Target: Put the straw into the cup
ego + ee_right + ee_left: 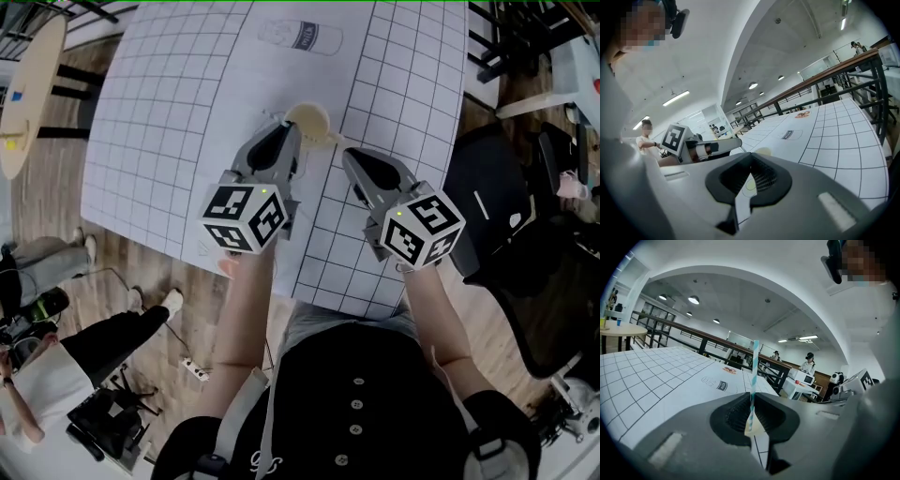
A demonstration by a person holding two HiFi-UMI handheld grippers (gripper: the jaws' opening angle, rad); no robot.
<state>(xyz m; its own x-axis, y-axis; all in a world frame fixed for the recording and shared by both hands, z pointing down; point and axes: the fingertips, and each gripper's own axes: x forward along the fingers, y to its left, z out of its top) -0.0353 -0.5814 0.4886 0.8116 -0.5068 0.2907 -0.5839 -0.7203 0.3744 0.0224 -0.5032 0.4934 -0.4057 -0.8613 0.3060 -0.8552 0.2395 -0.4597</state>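
A cream cup (309, 120) stands on the white gridded mat (169, 141). My left gripper (287, 129) is at the cup's left rim and is shut on a blue-and-white striped straw (753, 376). The straw stands upright between the pads, its lower end over the cream cup (753, 427) seen through the gap below the jaws. My right gripper (346, 155) is just right of the cup, jaws shut, with nothing seen between them. In the right gripper view the cup (763, 151) shows just past my right gripper (751, 157); the left gripper (701, 146) is to the left.
A printed bottle outline (302, 37) lies on the mat beyond the cup. A round wooden table (28, 94) stands at far left, a black chair (525, 253) at right. A person (56, 347) sits on the floor at lower left. A railing (825, 79) runs behind the table.
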